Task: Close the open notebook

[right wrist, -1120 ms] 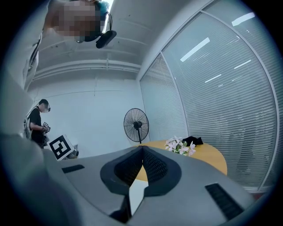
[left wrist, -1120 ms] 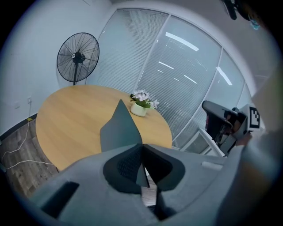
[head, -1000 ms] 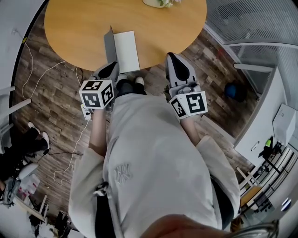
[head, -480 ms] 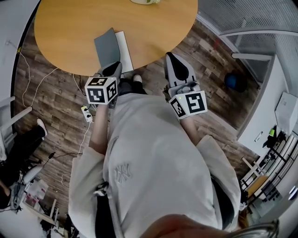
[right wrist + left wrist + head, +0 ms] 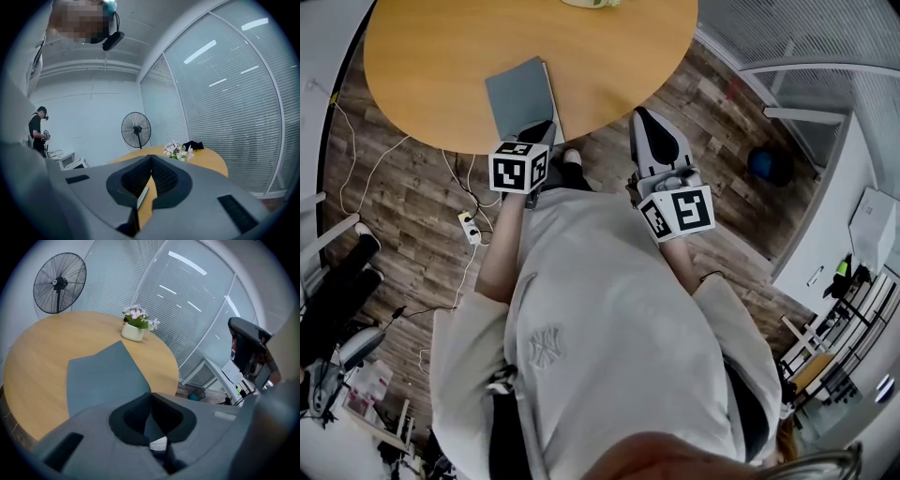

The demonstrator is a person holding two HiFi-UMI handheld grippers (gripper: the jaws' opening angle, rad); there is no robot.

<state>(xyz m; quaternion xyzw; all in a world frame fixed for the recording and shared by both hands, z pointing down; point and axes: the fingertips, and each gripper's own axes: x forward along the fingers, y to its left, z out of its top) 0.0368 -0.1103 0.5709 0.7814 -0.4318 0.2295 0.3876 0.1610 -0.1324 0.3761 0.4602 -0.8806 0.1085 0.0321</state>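
Both left gripper (image 5: 150,395) and right gripper (image 5: 151,157) fingers clenched empty; flat slate-grey notebook (image 5: 520,94), round wooden table (image 5: 431,56)

Even, bright indoor light, strip-light glare on the glass wall (image 5: 225,93), strong fisheye bending, dark vignetted corners

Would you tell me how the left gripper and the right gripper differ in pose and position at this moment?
The left gripper tilts down over the grey notebook's near edge on the table. The right gripper points nearly level, just off the table's edge, above the floor. Both have their jaws together with nothing between them.
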